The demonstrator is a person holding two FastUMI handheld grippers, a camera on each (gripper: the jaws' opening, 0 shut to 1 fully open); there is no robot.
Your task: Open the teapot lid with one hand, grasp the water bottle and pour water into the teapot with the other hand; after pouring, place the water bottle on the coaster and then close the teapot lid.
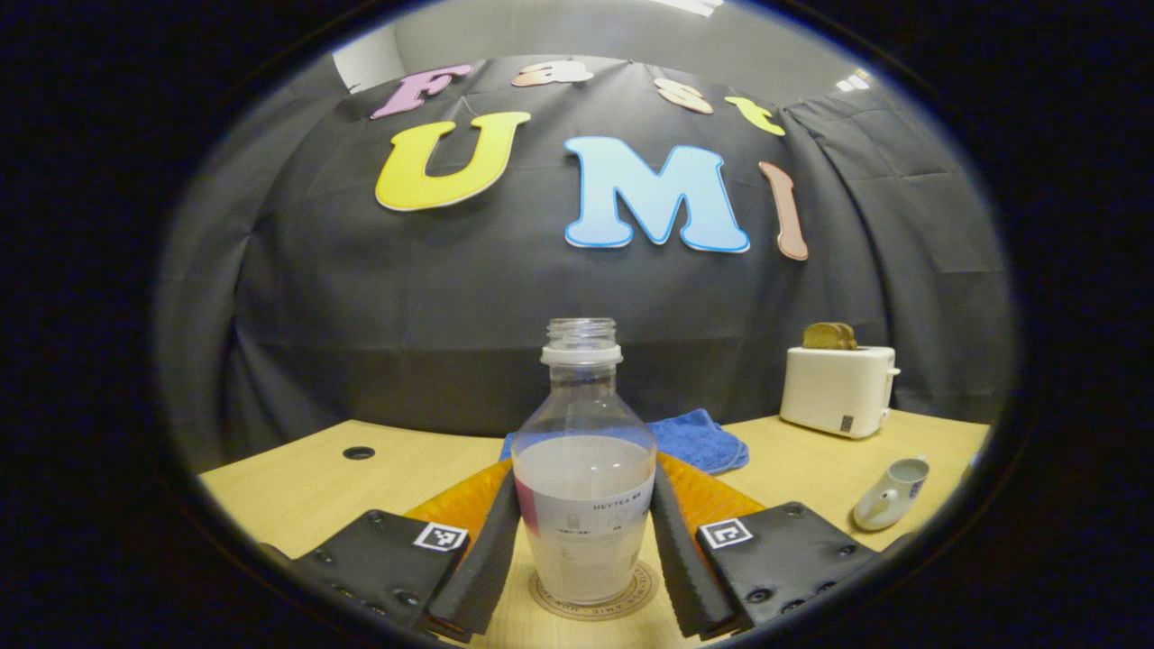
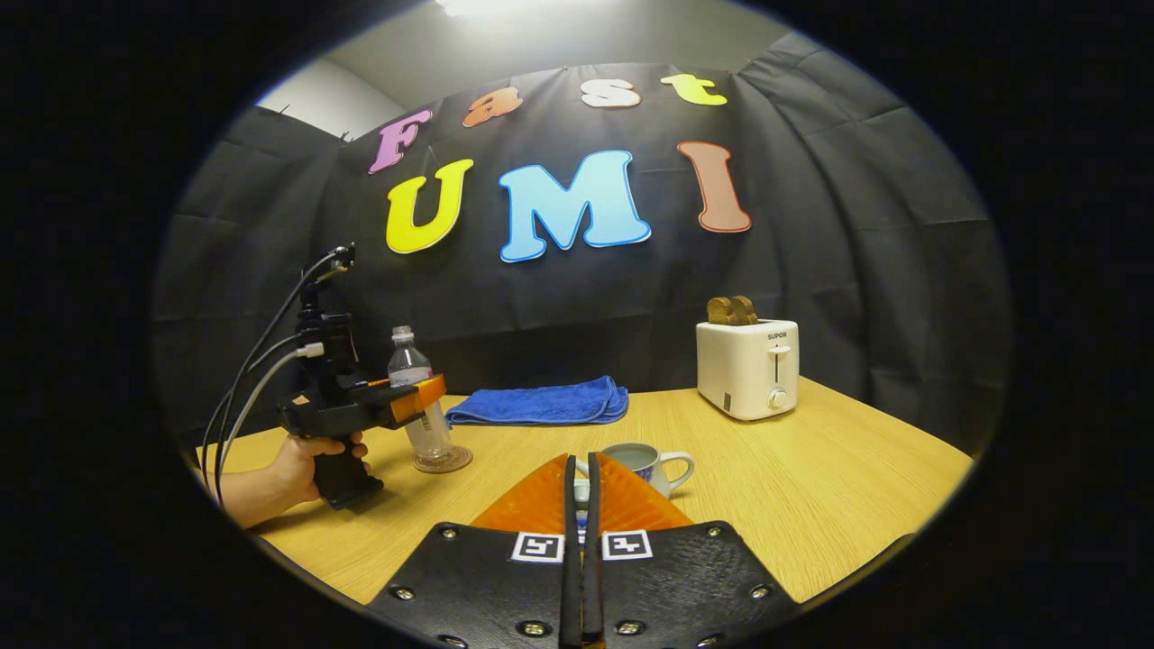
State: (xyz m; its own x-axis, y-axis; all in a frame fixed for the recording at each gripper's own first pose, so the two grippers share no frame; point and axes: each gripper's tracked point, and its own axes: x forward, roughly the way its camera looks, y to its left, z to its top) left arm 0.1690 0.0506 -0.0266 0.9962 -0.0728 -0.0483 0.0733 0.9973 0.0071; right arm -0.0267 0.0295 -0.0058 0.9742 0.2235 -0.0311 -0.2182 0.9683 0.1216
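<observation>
The water bottle (image 1: 584, 487) label reads "HEYTEA"; the toaster (image 2: 747, 368) front reads "SUPOR".

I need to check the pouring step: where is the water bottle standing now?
In the left gripper view the water bottle stands upright on the coaster, between the left gripper's fingers, with the blue towel behind it.

Blue towel (image 2: 539, 403); white toaster (image 2: 747, 368) w/ brown toast (image 2: 731, 311); clear bottle (image 1: 584, 469), cloudy water; tan wood table (image 2: 811, 487).
</observation>
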